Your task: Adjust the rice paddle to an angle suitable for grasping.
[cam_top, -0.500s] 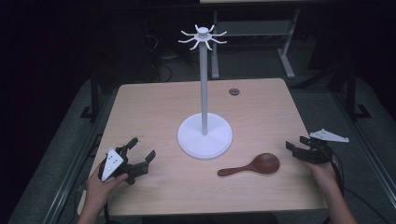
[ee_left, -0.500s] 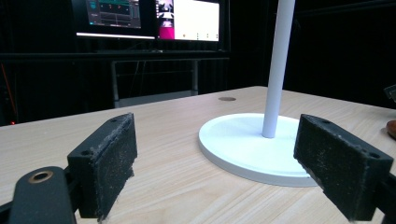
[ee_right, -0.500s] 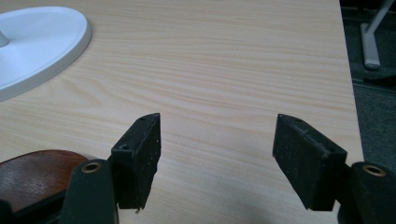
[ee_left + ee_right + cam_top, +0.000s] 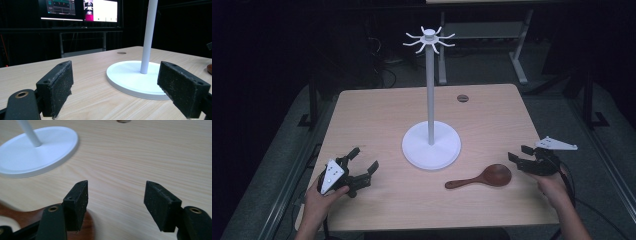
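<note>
While the wooden table [image 4: 377, 115] spreads out ahead of both claws, the white rack [image 4: 431, 145] stands on it between them, forward and to the right of the left gripper [image 4: 359, 167] and forward and to the left of the right gripper [image 4: 522, 156]. Its round base rests flat, its pole upright, with curved hooks fanning out at the top. In the left gripper view the base sits just beyond the gap between the jaws, which stand wide apart with bare tabletop between them. The wooden spoon [image 4: 484, 177] lies flat on the table just left of the right gripper, bowl end nearest the claw and handle pointing away to the left, toward the left gripper, which is well apart from it. In the right gripper view the spoon's [image 4: 27, 216] brown bowl shows low down beside and beneath the left-hand jaw; whether that jaw touches it I cannot tell. The right gripper's jaws are spread, nothing between them but wood grain. A small round grommet [image 4: 462, 98] sits in the table far ahead of both claws.
</note>
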